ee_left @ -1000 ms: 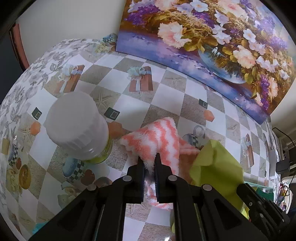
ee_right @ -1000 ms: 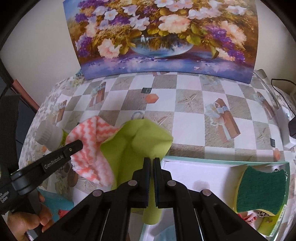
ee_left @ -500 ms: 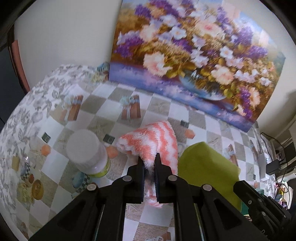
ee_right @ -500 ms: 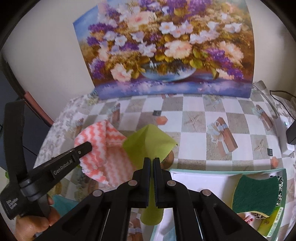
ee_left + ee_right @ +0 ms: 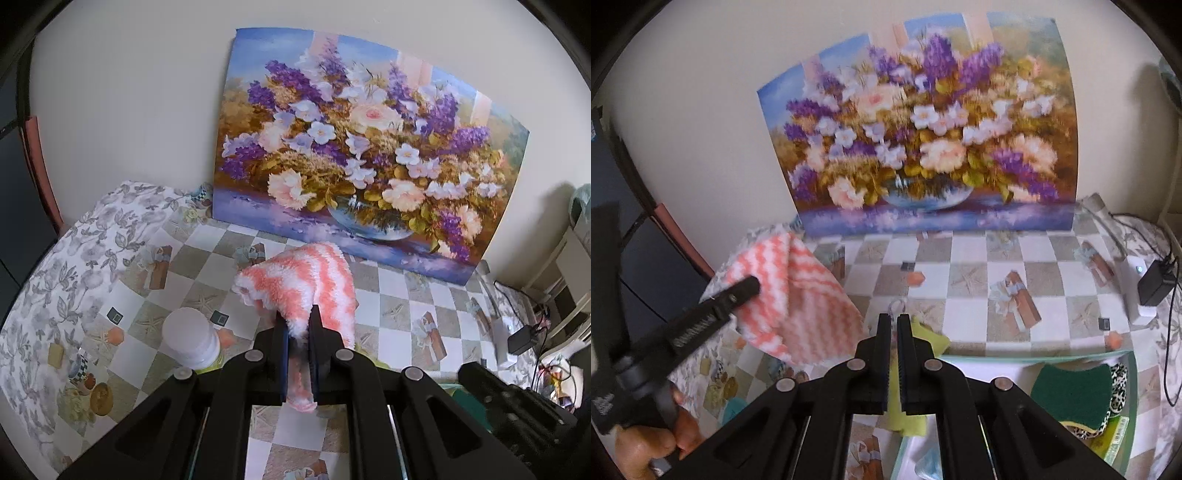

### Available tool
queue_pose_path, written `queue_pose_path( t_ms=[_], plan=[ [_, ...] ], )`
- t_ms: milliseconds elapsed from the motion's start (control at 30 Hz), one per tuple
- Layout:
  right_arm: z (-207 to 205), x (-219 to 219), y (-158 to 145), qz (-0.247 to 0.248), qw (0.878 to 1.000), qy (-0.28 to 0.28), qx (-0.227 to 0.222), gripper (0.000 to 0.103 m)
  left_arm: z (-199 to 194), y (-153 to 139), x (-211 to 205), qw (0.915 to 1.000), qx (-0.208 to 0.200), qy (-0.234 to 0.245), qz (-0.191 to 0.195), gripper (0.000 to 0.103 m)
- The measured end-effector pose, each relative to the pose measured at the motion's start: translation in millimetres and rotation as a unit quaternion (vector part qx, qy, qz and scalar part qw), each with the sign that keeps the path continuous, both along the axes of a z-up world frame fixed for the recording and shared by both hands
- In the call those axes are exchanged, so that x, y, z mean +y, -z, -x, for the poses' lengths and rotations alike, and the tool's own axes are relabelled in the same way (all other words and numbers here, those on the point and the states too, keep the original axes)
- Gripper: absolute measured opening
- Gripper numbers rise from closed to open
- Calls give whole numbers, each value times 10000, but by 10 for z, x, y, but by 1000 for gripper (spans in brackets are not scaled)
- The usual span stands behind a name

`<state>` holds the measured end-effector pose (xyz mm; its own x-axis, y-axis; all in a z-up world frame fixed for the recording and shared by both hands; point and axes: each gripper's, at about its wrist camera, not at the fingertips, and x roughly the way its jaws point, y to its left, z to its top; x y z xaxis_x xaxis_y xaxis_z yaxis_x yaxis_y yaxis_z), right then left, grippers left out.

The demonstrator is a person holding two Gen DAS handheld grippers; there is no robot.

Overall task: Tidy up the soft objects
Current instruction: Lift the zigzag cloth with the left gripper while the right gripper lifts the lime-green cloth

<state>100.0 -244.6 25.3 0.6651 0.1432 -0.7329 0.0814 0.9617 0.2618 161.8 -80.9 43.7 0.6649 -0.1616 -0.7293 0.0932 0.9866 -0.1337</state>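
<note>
Both grippers raised: left gripper (image 5: 297,321) clamps striped cloth (image 5: 306,280); right gripper (image 5: 894,321) nearly closed.

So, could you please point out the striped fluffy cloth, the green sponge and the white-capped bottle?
striped fluffy cloth (image 5: 306,280): left wrist view, on its upper striped fold.
green sponge (image 5: 1075,391): right wrist view, on its dark green scouring face.
white-capped bottle (image 5: 186,334): left wrist view, on top of its white cap.
</note>
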Motion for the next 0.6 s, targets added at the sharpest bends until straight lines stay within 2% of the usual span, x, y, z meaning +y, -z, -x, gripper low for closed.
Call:
queue_pose_path(
  t_ms=[100,167,333,400,467,600],
  plan=[
    [-68,-7,200,-22,9995,-42,303,4,-61,177,-62,9996,247,41,-108,9],
    [-111,-13,342,-124,9989,-56,456,8,-106,308,-103,9990,412,62,-187,9],
    [-209,36,656,-247,9958,-179,858,8,-210,688,-105,9953,940,36,-215,9],
    [-246,84,767,-227,9946,-228,987,11,-227,795,-86,9940,1076,0,-213,9],
    [-272,118,841,-203,9937,-254,1076,20,-241,863,-66,9929,1173,-21,-198,9],
    [-313,184,1013,-109,9911,-302,1291,21,-268,972,-32,9911,1320,-55,-145,9]
  ],
)
